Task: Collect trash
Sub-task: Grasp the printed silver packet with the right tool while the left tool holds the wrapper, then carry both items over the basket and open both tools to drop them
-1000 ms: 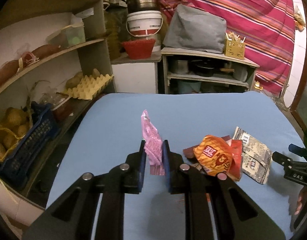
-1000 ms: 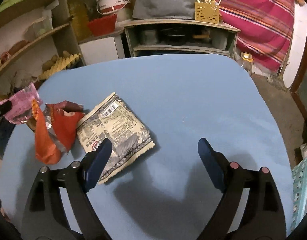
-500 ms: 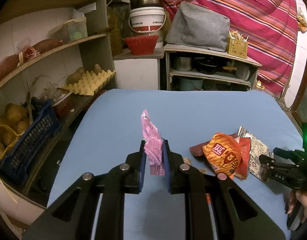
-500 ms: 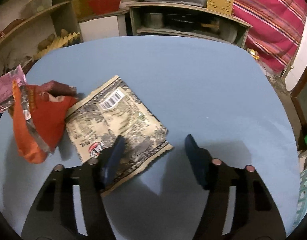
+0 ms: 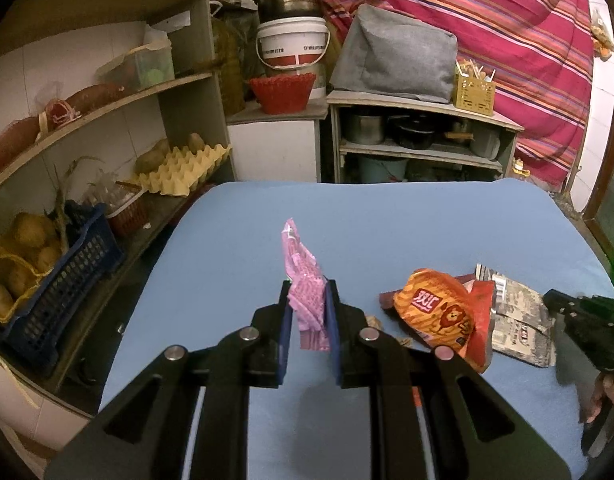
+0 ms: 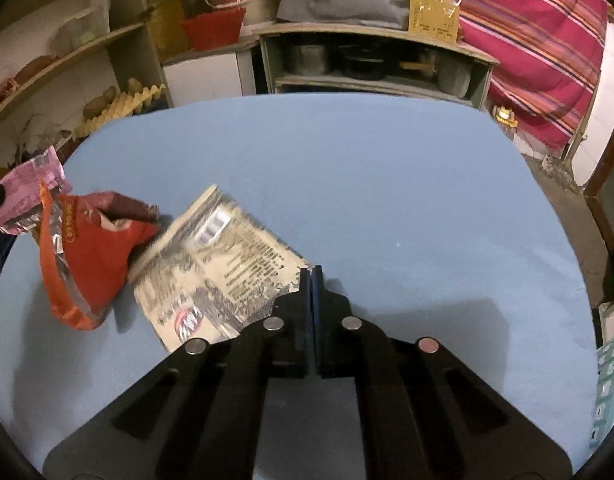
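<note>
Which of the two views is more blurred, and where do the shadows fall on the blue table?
Right wrist view: the beige wrapper and orange bag are motion-smeared, with a soft shadow right of the right gripper. Left wrist view: sharp; shadow under the pink wrapper.

The right gripper is closing: its jaws, wide apart a second ago, are now meeting on the near corner of the beige wrapper, which is lying just left of them. The wrapper's far end is blurring, nudging against the orange bag.
</note>
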`<action>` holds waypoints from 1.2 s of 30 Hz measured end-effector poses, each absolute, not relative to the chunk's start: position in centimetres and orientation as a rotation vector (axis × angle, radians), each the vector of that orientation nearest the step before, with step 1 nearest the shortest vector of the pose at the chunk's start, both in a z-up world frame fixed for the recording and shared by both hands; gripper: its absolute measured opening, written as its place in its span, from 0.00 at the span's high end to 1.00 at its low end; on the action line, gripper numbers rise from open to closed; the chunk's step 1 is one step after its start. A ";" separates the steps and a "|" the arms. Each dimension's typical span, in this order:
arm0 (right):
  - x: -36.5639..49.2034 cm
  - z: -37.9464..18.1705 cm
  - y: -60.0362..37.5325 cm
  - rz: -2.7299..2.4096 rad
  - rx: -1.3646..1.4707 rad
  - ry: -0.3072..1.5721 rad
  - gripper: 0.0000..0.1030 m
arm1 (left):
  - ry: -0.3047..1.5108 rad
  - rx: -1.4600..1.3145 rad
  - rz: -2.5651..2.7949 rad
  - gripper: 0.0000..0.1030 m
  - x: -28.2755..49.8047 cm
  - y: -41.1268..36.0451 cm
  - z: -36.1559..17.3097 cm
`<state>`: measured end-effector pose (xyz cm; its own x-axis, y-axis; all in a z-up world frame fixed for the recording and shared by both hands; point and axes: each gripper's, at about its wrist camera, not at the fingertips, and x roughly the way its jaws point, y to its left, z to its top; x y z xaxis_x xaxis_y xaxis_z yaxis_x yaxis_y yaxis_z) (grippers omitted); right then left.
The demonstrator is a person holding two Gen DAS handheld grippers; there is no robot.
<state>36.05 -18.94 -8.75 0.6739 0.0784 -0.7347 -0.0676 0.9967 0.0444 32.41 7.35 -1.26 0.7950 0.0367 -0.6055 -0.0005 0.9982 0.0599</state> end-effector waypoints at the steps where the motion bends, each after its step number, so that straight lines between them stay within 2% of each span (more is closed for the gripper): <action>1: 35.9 -8.6 -19.2 0.082 0.017 0.824 0.98 | 0.649 0.060 0.021 0.84 32.4 7.3 -1.2; 25: 28.5 -4.2 -28.6 -0.024 0.080 0.741 0.98 | 0.549 0.083 0.035 0.84 28.0 6.9 3.2; 36: 25.0 -1.5 -31.3 -0.030 0.103 0.677 0.98 | 0.514 0.134 -0.064 0.84 24.0 1.1 5.5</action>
